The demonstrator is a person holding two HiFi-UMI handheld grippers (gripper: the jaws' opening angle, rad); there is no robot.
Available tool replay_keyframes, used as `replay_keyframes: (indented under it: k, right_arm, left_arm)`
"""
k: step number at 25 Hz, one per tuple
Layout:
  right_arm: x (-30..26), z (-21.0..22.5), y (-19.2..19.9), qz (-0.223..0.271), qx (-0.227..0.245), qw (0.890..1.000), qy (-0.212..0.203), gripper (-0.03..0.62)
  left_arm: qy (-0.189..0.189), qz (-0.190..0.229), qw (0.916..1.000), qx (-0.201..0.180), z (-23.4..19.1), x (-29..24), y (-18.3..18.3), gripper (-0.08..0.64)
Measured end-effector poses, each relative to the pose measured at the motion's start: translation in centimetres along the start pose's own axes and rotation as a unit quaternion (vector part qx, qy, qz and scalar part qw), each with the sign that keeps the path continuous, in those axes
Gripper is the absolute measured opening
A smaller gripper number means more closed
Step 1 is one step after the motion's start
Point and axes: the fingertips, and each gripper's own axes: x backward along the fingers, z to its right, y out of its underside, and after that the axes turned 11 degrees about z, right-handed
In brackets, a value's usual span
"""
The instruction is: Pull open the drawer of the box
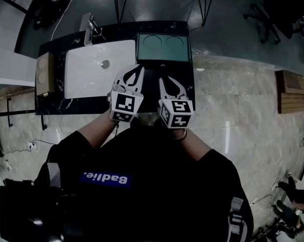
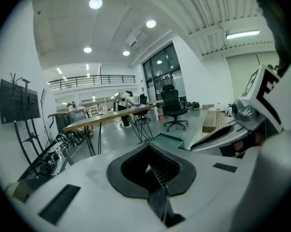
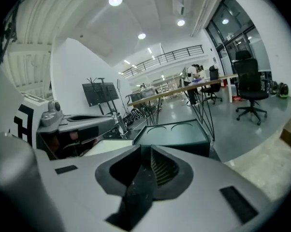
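Black veined counter [image 1: 53, 105] stands on a pale tiled floor [image 1: 243, 110], with long desks [image 3: 184, 93] beyond. At its far edge sits the green box [image 1: 162, 47], a white basin [image 1: 91, 77] at its nine o'clock. The left gripper [image 1: 134, 70] hovers at the box's seven o'clock, jaws pressed together. The right gripper [image 1: 171, 84] hovers at six, jaws slightly parted on nothing.
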Motion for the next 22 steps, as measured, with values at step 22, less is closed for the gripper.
replay_keyframes:
  k: [22]
  right_arm:
    - [-8.3, 5.1, 7.3, -0.093, -0.079, 0.992, 0.042, 0.141]
  left_arm:
    - [0.076, -0.181, 0.9743, -0.111, -2.9, -7.5, 10.0, 0.002]
